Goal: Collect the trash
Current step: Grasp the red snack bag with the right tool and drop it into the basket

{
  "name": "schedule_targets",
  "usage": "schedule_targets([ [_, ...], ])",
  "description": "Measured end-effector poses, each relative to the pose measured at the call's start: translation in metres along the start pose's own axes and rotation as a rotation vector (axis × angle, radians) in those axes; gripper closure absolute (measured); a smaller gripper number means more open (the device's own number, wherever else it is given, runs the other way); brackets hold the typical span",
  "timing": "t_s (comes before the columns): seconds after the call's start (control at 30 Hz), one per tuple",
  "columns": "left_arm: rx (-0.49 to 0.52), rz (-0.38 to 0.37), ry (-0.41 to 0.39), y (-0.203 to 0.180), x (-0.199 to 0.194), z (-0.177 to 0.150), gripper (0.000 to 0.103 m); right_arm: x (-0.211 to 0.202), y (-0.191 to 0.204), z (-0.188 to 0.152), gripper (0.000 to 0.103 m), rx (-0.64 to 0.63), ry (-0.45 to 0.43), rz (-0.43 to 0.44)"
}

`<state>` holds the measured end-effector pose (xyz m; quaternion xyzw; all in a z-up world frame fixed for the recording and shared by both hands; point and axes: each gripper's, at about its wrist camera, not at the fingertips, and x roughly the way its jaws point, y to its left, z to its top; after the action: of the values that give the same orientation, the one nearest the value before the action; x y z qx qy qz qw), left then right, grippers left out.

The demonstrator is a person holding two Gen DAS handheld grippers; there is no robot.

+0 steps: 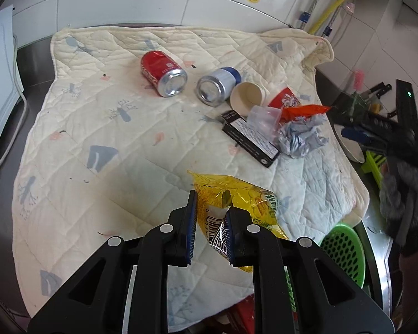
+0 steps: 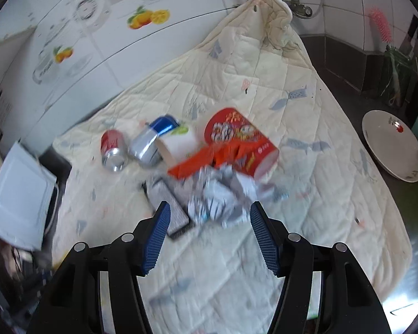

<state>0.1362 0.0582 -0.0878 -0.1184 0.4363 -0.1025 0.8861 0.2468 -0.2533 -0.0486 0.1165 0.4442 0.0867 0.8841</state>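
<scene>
Gripping a crinkled yellow plastic snack wrapper (image 1: pixel 237 208), the left gripper (image 1: pixel 210 222) has its blue ribbed pads nearly closed on the film, above the near edge of the cream quilted fabric mat (image 1: pixel 97 139). Only the left view shows this wrapper, and the green perforated plastic basket (image 1: pixel 345 250) just beyond the mat's right edge.

Remaining trash sits mid-mat:
- dented red aluminium can (image 1: pixel 163 72), on its side
- silver and blue aluminium can (image 1: pixel 217 86), on its side, just right of the red one
- white paper cup (image 1: pixel 248 98), tipped over, touching the blue can
- red printed cardboard tub (image 2: pixel 242 142), tipped over behind the cup
- flat black cardboard box (image 1: pixel 250 136)
- crumpled grey paper wad (image 1: pixel 302 137), beside the box
- orange foil wrapper (image 1: pixel 303 110), touching the wad

The right view is motion-blurred; the box and wad edges are indistinct. Right gripper (image 2: pixel 210 231) hangs over the wad, jaws wide apart, holding nothing. Only this view shows the white ceramic plate (image 2: pixel 393 144) off the mat's right side on the dark counter (image 2: pixel 345 94).
</scene>
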Motion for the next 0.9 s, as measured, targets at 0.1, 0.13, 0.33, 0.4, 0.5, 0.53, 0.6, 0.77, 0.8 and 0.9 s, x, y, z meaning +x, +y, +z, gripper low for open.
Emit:
schedule_targets([
  [0.1,-0.003,0.011,-0.006,0.01,0.0,0.006,0.086,0.022,-0.006,0.025,0.045,0.08,0.022,0.017],
  [0.13,-0.006,0.012,-0.005,0.013,0.001,0.007,0.086,0.027,-0.007,0.032,0.045,0.097,0.028,0.018],
  [0.33,-0.012,0.016,0.001,0.024,0.006,0.013,0.086,0.067,-0.024,0.054,0.056,0.239,0.084,0.035],
  [0.4,-0.008,0.016,0.004,0.025,0.008,0.014,0.086,0.075,-0.03,0.056,0.064,0.28,0.098,0.052],
  [0.5,-0.006,0.018,0.007,0.027,0.009,0.016,0.086,0.081,-0.034,0.056,0.08,0.311,0.111,0.089],
  [0.53,-0.005,0.017,0.008,0.027,0.01,0.017,0.086,0.079,-0.034,0.056,0.082,0.303,0.106,0.085],
  [0.6,-0.004,0.016,0.008,0.025,0.011,0.018,0.087,0.073,-0.032,0.056,0.091,0.285,0.09,0.086],
  [0.77,0.012,-0.007,0.008,0.013,0.014,0.021,0.086,0.035,-0.025,0.053,0.094,0.227,0.002,0.107],
  [0.8,0.017,-0.017,0.009,0.008,0.014,0.021,0.086,0.026,-0.023,0.051,0.094,0.213,-0.013,0.114],
  [0.9,0.035,-0.037,0.007,-0.006,0.013,0.019,0.087,-0.008,-0.022,0.042,0.094,0.175,-0.068,0.128],
])
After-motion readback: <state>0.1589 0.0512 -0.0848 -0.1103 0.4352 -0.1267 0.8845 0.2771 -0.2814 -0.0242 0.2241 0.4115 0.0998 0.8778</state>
